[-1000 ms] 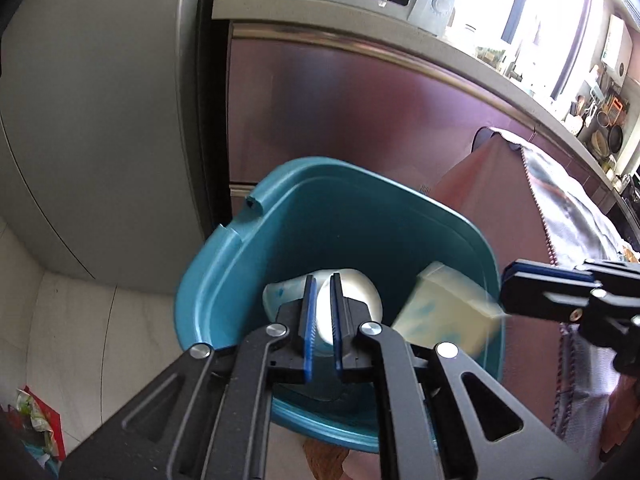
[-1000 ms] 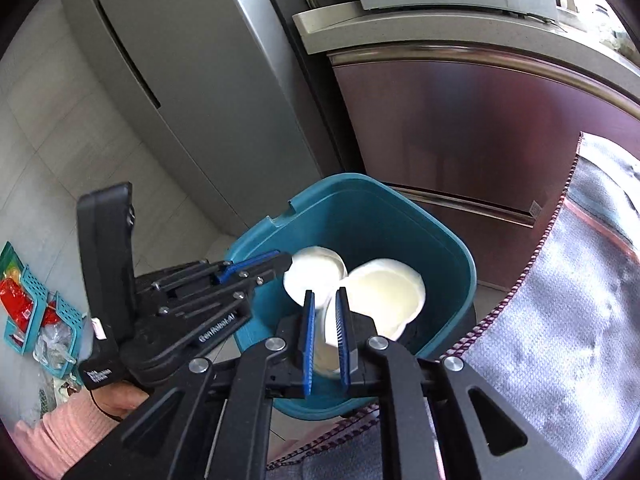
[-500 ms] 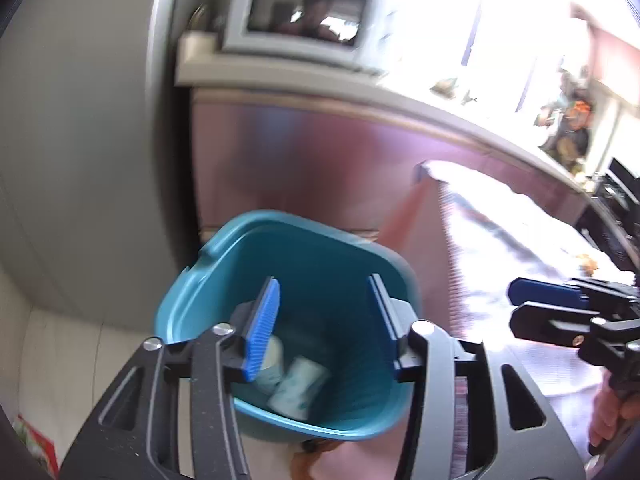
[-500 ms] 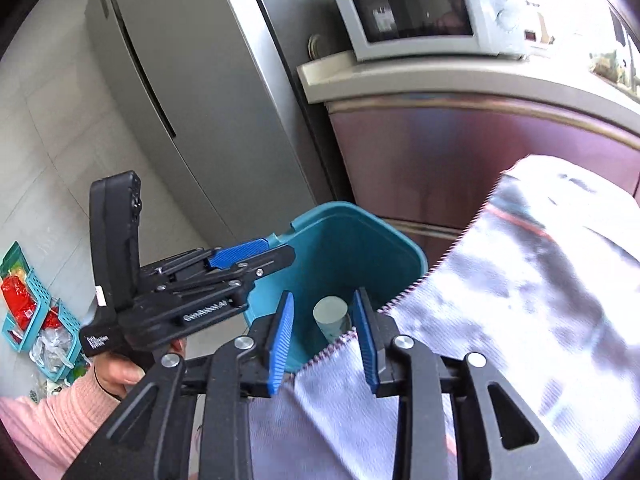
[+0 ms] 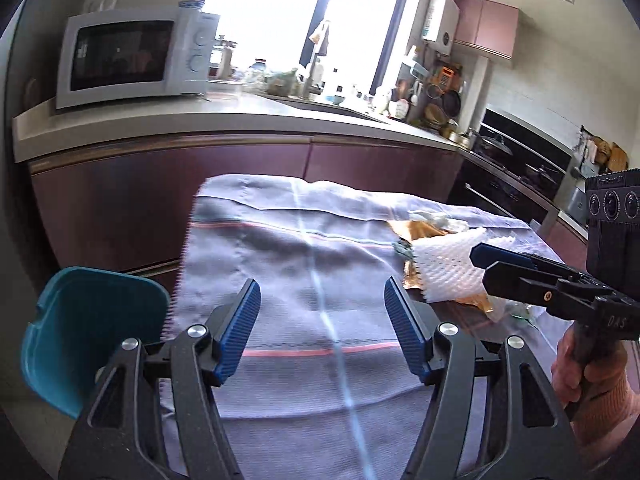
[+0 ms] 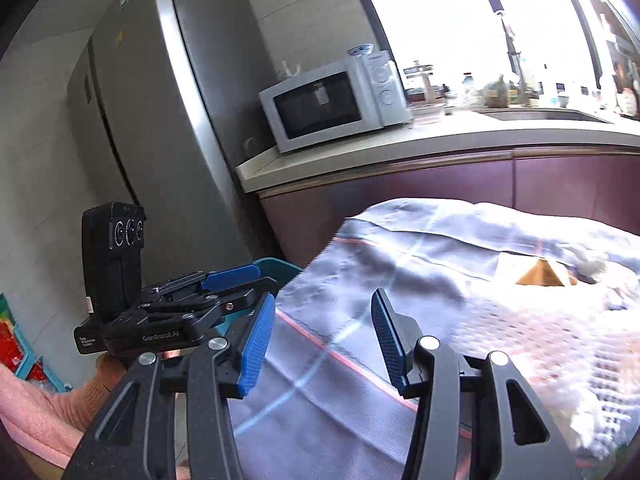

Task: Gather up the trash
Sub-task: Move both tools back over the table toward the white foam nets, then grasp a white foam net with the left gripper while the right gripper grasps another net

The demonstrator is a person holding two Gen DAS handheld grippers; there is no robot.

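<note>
My left gripper (image 5: 323,326) hangs over the cloth-covered table (image 5: 280,248) with its jaws still opening and nothing between them. My right gripper (image 6: 323,342) is likewise opening and empty above the same cloth (image 6: 400,280). The teal bin (image 5: 84,332) stands on the floor at the table's left end; only its rim (image 6: 276,264) peeks out behind the left gripper in the right wrist view. Trash lies on the cloth to the right: a white foam net sleeve (image 5: 448,264), a brown wrapper (image 5: 420,228) and clear crumpled plastic (image 5: 436,216). In the left wrist view the right gripper (image 5: 500,264) reaches toward the foam net.
A kitchen counter (image 5: 240,120) with a white microwave (image 5: 132,60) runs behind the table, above maroon cabinets (image 5: 200,184). A tall grey refrigerator (image 6: 168,120) stands to the left. Coloured packets in baskets (image 6: 12,344) lie on the floor. A hand in a pink sleeve (image 6: 36,412) holds the left gripper.
Both grippers let their trash drop into the bin, opened, and swung up and right from over the bin to above the cloth-covered table.
</note>
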